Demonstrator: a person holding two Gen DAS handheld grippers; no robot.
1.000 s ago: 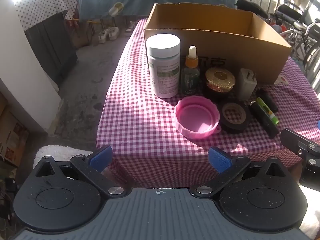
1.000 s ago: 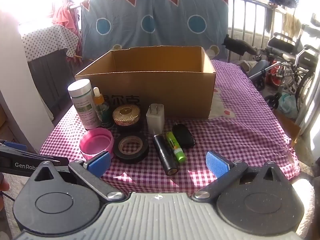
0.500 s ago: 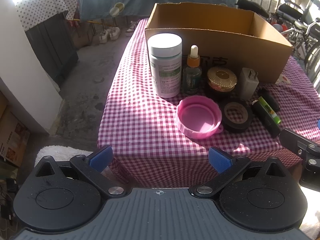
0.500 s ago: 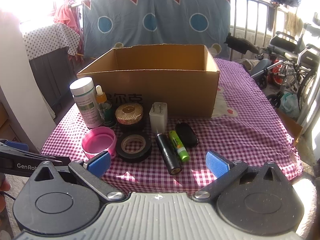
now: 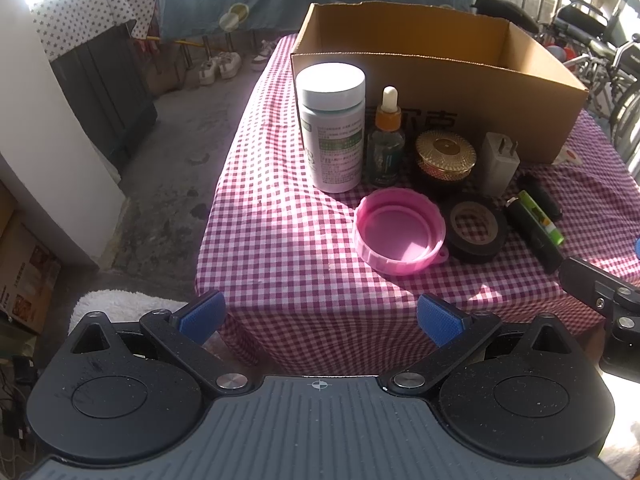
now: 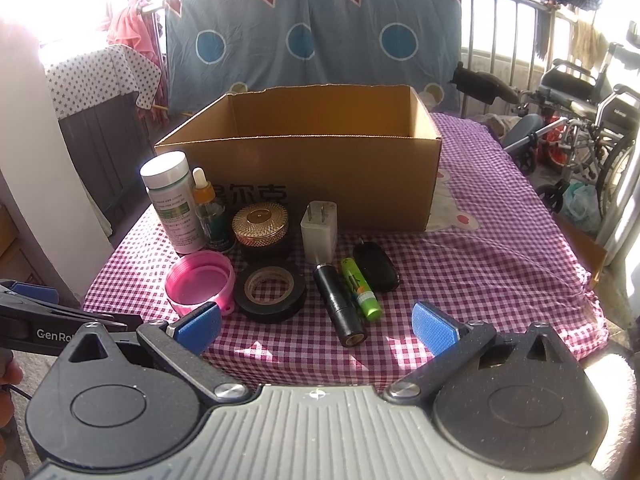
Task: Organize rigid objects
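Observation:
An open cardboard box (image 5: 440, 92) (image 6: 304, 176) stands on a checked tablecloth. In front of it stand a white pill bottle (image 5: 334, 128) (image 6: 172, 200), a dropper bottle (image 5: 386, 140) (image 6: 208, 208), a gold-lidded jar (image 5: 445, 156) (image 6: 260, 228) and a white charger plug (image 5: 498, 164) (image 6: 319, 236). Nearer lie a pink lid (image 5: 400, 236) (image 6: 200, 282), a black tape roll (image 5: 476, 226) (image 6: 270, 292), a black tube (image 6: 340, 304), a green battery (image 6: 360, 290) and a black key fob (image 6: 376, 266). My left gripper (image 5: 318, 316) and right gripper (image 6: 316, 322) are open, empty, short of the table's front edge.
The tablecloth (image 6: 480, 264) hangs over the table edge. A wheelchair (image 6: 580, 120) stands to the right. A dark cabinet (image 5: 104, 92) and shoes (image 5: 220, 66) are on the floor to the left. A blue curtain (image 6: 312, 36) hangs behind.
Both grippers have crept slightly toward the table. Nothing on the table has moved.

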